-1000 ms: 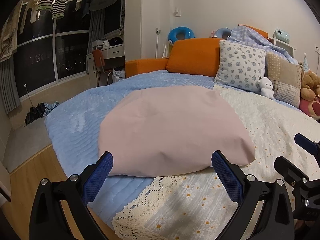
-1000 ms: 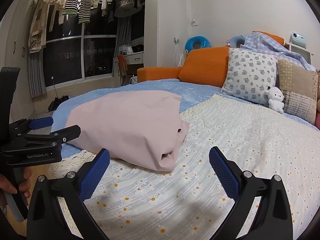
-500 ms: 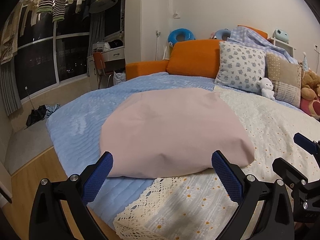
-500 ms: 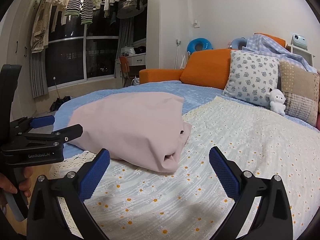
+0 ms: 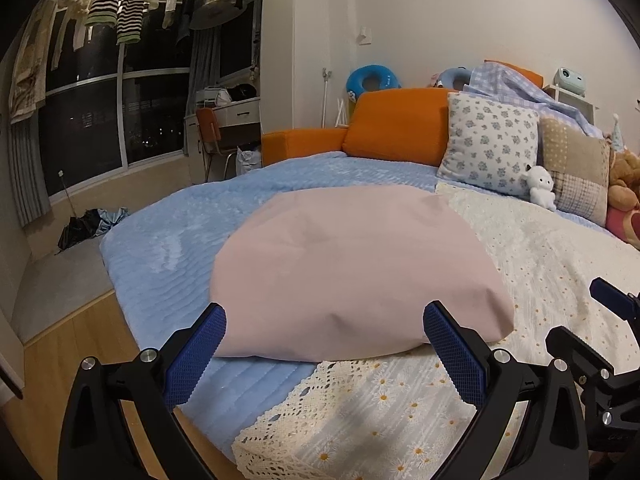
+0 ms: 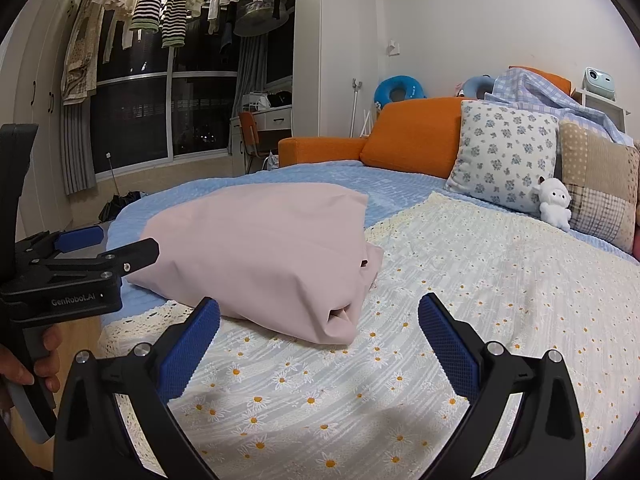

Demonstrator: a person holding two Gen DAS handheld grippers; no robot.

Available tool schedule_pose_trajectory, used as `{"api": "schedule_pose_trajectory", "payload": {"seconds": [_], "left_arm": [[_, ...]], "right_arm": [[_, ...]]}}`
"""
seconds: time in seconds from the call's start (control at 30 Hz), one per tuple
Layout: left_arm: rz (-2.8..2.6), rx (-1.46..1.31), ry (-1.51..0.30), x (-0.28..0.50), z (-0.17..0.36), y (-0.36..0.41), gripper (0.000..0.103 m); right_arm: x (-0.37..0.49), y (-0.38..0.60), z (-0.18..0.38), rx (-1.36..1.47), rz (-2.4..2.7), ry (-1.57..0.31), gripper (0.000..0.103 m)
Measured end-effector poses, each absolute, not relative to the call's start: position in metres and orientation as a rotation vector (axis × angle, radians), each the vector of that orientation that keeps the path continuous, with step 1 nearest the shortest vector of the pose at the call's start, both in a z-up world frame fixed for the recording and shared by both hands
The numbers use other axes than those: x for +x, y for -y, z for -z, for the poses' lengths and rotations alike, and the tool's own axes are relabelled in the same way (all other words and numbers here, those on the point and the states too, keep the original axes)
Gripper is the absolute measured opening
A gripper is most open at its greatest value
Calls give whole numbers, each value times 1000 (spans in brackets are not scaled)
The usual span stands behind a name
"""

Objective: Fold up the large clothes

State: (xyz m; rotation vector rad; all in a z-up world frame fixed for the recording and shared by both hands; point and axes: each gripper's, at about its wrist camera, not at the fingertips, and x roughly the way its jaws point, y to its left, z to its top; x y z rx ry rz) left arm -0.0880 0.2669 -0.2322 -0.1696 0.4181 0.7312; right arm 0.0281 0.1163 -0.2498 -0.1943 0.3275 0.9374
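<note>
Folded pink garment (image 5: 352, 276) on bed (image 5: 168, 248) — layers visible only at corner; both jaws apart.

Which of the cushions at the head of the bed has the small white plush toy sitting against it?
The floral cushion, white with blue-grey flowers; the white plush toy sits at its lower right corner, before the patchwork cushion.

The bed (image 5: 160, 248) is covered by a blue blanket (image 5: 168, 240) and a daisy-print spread (image 6: 460, 280). A folded pink cloth (image 5: 344, 272) is laid across both; pillows (image 5: 490, 148) are propped at the head.
</note>
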Motion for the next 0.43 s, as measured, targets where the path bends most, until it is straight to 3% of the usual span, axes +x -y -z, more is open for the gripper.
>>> {"api": "schedule_pose_trajectory", "payload": {"seconds": [0.43], "left_arm": [[-749,-172,-428,-89,235,-269,100]], "right_arm": [[28,-117,249,-193,-938,-322,98]]}}
